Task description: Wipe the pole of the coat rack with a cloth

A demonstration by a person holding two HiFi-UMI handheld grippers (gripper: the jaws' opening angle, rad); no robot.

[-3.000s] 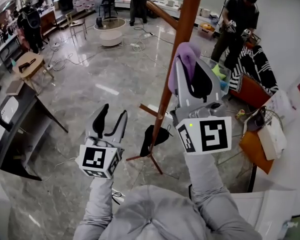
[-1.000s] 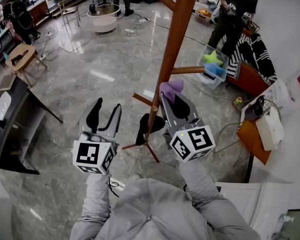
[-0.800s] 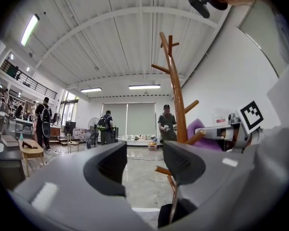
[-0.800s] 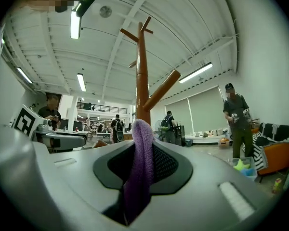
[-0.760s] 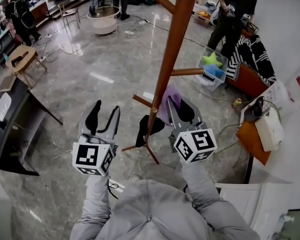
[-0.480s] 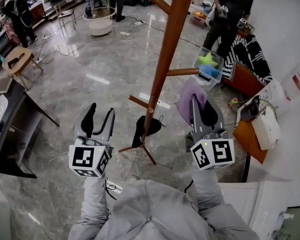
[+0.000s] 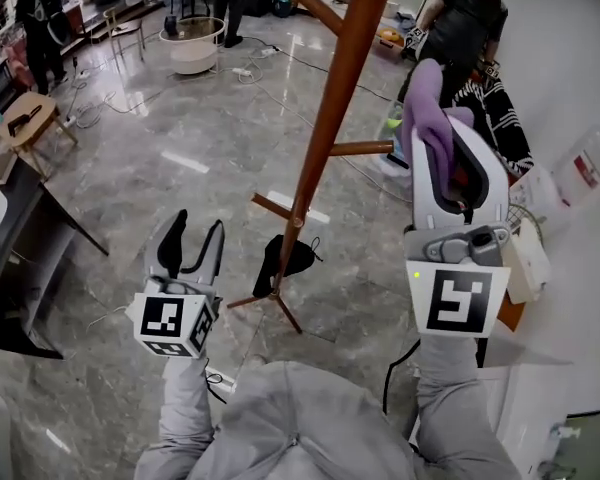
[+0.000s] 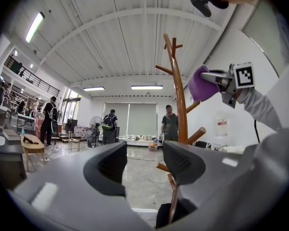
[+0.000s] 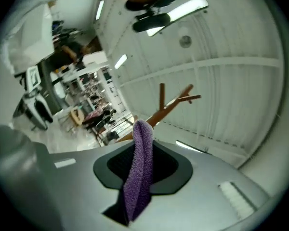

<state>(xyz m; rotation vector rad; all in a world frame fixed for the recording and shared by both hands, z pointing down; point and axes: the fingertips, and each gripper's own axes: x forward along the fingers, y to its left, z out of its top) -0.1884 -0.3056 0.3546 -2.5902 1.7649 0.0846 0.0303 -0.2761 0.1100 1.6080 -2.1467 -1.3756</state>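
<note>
The brown wooden coat rack pole (image 7: 332, 118) slants from the top of the head view down to its tripod feet on the marble floor. To its right, clear of the pole, my right gripper (image 7: 442, 128) is held high and shut on a purple cloth (image 7: 425, 103). In the right gripper view the cloth (image 9: 142, 170) hangs pinched between the jaws, with the rack's top (image 9: 169, 106) beyond. My left gripper (image 7: 195, 230) is low and left of the pole, open and empty. The left gripper view shows the rack (image 8: 179, 109) past the open gripper (image 8: 144, 165) and the cloth (image 8: 200, 84) beside it.
A black item (image 7: 282, 259) lies at the rack's feet. Pegs (image 7: 360, 149) stick out of the pole. A person (image 7: 460, 28) stands at the back right near a striped seat. A dark desk (image 7: 5, 268) is at the left, a round white table (image 7: 195, 46) at the back, and cables run over the floor.
My right gripper has left the lower pole, swung out to the right and risen with the purple cloth. The left gripper has barely moved.
</note>
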